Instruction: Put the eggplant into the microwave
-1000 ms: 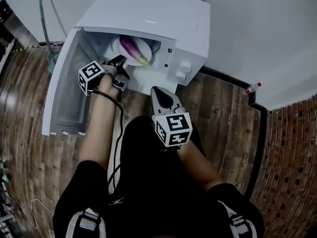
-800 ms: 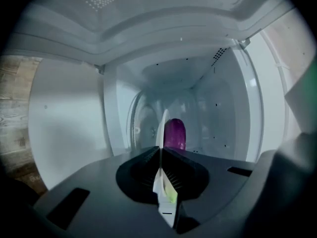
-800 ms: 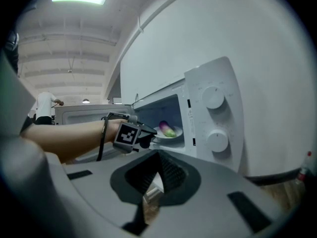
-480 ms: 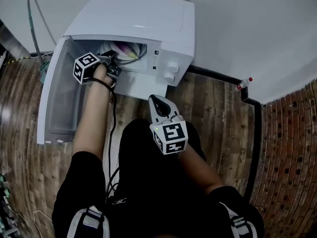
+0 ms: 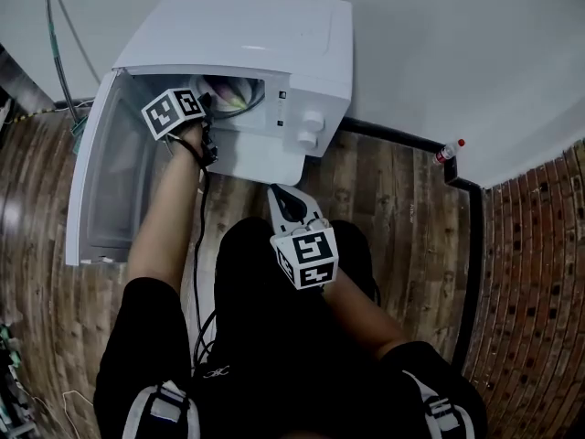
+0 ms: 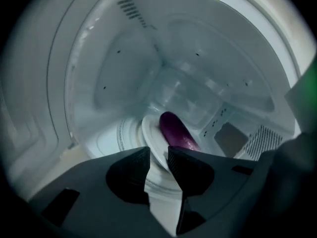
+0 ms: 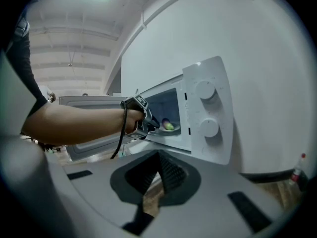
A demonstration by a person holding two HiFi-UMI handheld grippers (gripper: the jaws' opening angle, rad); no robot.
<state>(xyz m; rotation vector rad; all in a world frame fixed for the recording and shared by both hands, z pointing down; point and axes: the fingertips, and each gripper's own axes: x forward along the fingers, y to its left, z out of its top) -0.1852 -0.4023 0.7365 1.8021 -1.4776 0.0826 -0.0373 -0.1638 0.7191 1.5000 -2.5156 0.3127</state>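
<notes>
At the far left the door (image 5: 105, 181) of the microwave (image 5: 265, 35) stands swung wide open. The microwave itself sits on the wooden floor (image 5: 402, 218) against the wall.

Just right of the door, my left gripper (image 6: 158, 155) reaches into the mouth of the cavity. Its jaws have just been opening and now stand apart. The near rim of the plate (image 6: 148, 133) shows in the gap between them, but the pads do not look pressed on it. I judge that I have let the plate go.

The eggplant (image 6: 176, 130) lies on that plate, well inside the microwave and clear of my jaws. I cannot tell whether the plate sits square on the cavity bottom.

Further right, my right gripper (image 7: 159, 157) hangs low in front of the microwave, over my lap. Its jaws are closed together on nothing, and it points roughly toward the knobs (image 5: 311, 128). It has no part in this step.

As I read it, the main job is done, since the eggplant is in the microwave. What is left is small. I need to draw my left gripper straight back out without catching the plate's rim. Perhaps I should then swing the door shut, though the task does not ask for that.
</notes>
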